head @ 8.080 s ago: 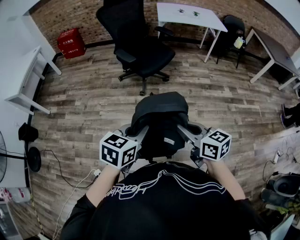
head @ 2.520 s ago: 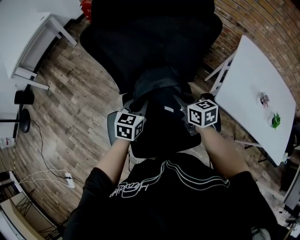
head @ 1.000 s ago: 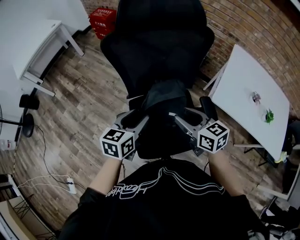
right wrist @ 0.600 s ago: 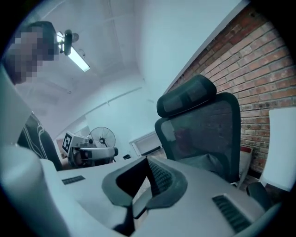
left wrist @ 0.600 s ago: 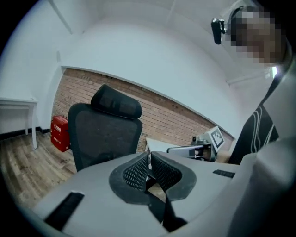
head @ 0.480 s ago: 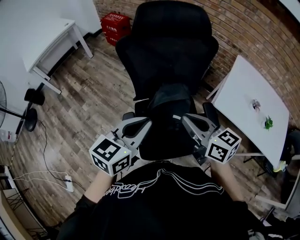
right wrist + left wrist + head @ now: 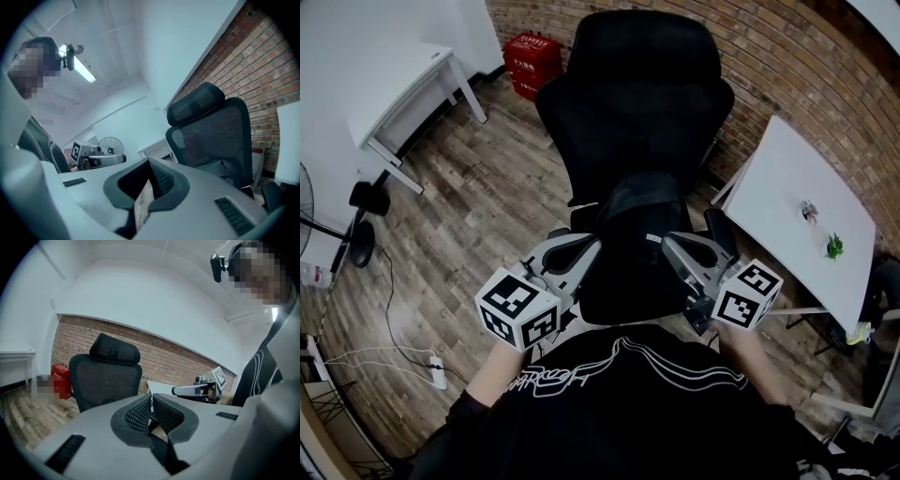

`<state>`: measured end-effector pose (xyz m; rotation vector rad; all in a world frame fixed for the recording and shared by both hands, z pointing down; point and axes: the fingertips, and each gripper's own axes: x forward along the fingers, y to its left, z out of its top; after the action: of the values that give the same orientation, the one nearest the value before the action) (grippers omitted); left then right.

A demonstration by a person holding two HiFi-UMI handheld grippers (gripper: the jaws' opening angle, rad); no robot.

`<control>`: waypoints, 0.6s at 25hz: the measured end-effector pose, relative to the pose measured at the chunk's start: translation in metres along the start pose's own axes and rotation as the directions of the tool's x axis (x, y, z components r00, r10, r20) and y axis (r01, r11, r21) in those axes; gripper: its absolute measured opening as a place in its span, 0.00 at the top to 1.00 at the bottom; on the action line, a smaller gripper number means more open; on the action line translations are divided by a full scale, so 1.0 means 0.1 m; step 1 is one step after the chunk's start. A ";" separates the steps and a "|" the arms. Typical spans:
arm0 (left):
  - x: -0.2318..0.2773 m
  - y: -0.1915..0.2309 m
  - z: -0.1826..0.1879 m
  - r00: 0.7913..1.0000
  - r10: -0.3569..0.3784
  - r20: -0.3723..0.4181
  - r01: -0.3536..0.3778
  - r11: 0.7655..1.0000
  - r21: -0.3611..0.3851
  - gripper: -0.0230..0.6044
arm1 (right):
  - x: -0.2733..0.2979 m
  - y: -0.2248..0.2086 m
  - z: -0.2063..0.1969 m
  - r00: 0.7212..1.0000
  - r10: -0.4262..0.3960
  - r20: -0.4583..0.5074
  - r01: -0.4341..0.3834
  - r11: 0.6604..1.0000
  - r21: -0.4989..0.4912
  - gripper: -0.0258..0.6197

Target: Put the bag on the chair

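Observation:
The black bag [image 7: 637, 211] lies on the seat of the black office chair [image 7: 637, 89], below its backrest. My left gripper [image 7: 584, 247] sits just left of the bag and my right gripper [image 7: 668, 244] just right of it. Both are shut with nothing between the jaws. In the left gripper view the mesh pads [image 7: 140, 411] meet and the chair [image 7: 107, 376] stands ahead. The right gripper view shows its gripper [image 7: 149, 177] shut the same way, pointing towards the chair [image 7: 211, 136].
A white table [image 7: 787, 225] with small items stands right of the chair, against the brick wall. A red box [image 7: 532, 58] sits at the back and a white desk [image 7: 394, 89] at the left. A fan base [image 7: 364, 199] and a power strip [image 7: 431, 371] lie on the wooden floor.
Both grippers have let go of the bag, drawn back a little towards me and shut. The bag stays on the seat.

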<state>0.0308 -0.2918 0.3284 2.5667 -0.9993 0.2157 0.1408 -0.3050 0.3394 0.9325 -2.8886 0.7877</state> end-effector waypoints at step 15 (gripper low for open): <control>-0.12 -0.04 0.01 1.000 0.004 -0.005 -0.004 1.000 0.029 0.90 | 0.10 0.25 0.03 1.000 0.028 -0.012 -0.029 0.994 -0.103 0.97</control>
<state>0.0245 -0.2824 0.3228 2.5888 -1.0061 0.2394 0.1193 -0.2946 0.3265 0.8757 -2.9075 0.6356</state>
